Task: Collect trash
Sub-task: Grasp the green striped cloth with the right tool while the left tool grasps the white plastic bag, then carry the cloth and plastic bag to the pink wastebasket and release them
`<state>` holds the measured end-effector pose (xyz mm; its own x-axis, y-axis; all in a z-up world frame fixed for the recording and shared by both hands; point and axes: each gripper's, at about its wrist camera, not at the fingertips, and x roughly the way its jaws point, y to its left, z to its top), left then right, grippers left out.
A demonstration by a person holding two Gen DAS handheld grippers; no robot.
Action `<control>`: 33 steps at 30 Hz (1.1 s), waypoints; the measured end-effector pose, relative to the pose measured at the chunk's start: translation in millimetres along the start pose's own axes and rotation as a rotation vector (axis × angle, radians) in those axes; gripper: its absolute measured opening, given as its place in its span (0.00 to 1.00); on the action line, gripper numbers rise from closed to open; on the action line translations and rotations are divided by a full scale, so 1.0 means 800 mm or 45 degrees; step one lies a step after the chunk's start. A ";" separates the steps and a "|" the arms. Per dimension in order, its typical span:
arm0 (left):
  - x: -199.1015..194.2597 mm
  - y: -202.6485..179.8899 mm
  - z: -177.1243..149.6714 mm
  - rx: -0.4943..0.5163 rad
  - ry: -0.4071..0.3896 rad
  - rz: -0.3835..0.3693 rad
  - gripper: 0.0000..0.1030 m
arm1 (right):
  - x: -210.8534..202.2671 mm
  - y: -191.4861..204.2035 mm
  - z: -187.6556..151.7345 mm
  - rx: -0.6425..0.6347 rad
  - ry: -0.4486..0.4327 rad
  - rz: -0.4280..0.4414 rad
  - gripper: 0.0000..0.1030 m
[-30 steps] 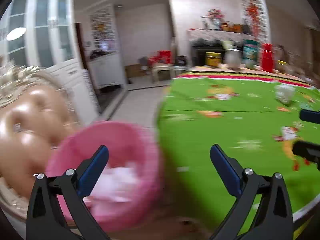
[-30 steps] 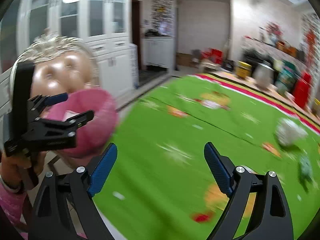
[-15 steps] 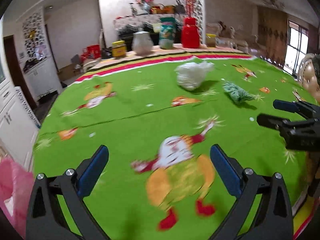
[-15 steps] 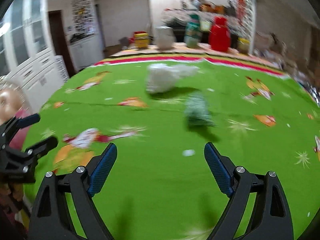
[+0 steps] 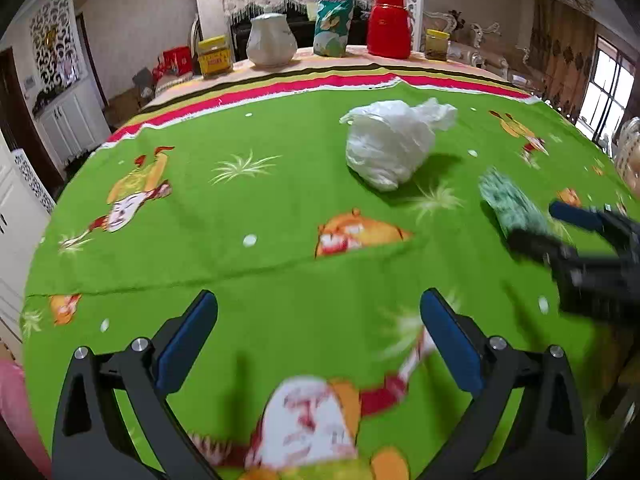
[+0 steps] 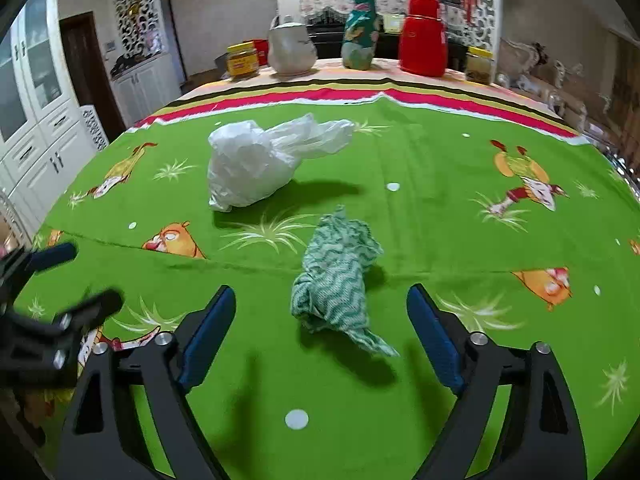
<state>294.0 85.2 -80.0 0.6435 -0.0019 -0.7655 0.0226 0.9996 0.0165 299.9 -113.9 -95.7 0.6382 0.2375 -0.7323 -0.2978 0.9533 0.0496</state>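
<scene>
From the left wrist, the left gripper (image 5: 318, 334) hangs over the green-clothed counter (image 5: 280, 200) with its jaws wide apart and nothing between them; the white plastic bag (image 5: 390, 144) lies well ahead and slightly right, and the right gripper (image 5: 560, 232) shows at the far right beside the green cloth wad (image 5: 514, 206). This one should probably take the bag by its bunched body, not the loose tail. From the right wrist, the right gripper's jaws have just been closing a little yet stand apart, the cloth wad (image 6: 340, 276) just ahead between the fingertips, untouched. Coming down over its thick middle would likely catch it cleanly. A jar (image 6: 243, 60), teapot (image 6: 290, 54), snack bag (image 6: 360, 36) and red flask (image 6: 424, 36) stand far beyond, clear of the reach.
</scene>
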 end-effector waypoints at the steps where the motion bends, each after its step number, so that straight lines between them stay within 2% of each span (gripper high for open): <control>1: 0.009 0.000 0.008 -0.007 0.005 -0.003 0.95 | 0.002 0.000 -0.001 -0.015 0.006 -0.006 0.71; 3: 0.024 -0.004 0.022 -0.011 0.014 -0.006 0.95 | 0.008 -0.002 -0.003 -0.035 0.033 -0.003 0.49; 4: 0.033 -0.007 0.030 -0.013 0.022 -0.010 0.95 | 0.011 -0.008 -0.006 -0.017 0.051 0.005 0.30; 5: 0.040 -0.011 0.037 -0.016 0.029 -0.020 0.95 | 0.011 -0.016 -0.007 0.027 0.054 0.036 0.29; 6: 0.048 -0.016 0.046 -0.021 0.036 -0.039 0.95 | 0.007 -0.021 -0.007 0.059 0.036 0.054 0.28; 11: 0.085 -0.043 0.088 -0.056 0.046 -0.087 0.95 | -0.007 -0.039 -0.009 0.157 -0.032 0.003 0.27; 13: 0.100 -0.054 0.105 -0.049 0.033 -0.068 0.95 | -0.009 -0.045 -0.010 0.201 -0.049 -0.010 0.27; 15: 0.119 -0.061 0.121 -0.036 0.034 -0.004 0.94 | -0.010 -0.051 -0.011 0.232 -0.052 -0.015 0.27; 16: 0.125 -0.062 0.124 -0.042 0.040 -0.003 0.79 | -0.008 -0.054 -0.011 0.243 -0.045 -0.007 0.27; 17: 0.133 -0.060 0.126 -0.057 0.061 -0.041 0.43 | -0.007 -0.056 -0.011 0.253 -0.037 -0.004 0.27; 19: 0.131 -0.054 0.123 -0.074 0.047 -0.018 0.32 | -0.004 -0.060 -0.011 0.272 -0.023 0.008 0.27; 20: 0.126 -0.048 0.118 -0.086 0.039 -0.064 0.30 | -0.002 -0.062 -0.011 0.281 -0.017 0.013 0.27; 27: 0.082 -0.022 0.073 -0.124 -0.009 -0.102 0.29 | -0.001 -0.057 -0.011 0.271 -0.006 0.012 0.27; 33: 0.034 -0.017 0.029 -0.128 -0.036 -0.114 0.29 | -0.002 -0.046 -0.009 0.217 -0.013 -0.026 0.27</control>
<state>328.9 70.8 -86.6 0.6639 -0.0908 -0.7423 0.0049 0.9931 -0.1171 304.6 -150.4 -100.9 0.6505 0.2184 -0.7274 -0.1602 0.9757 0.1498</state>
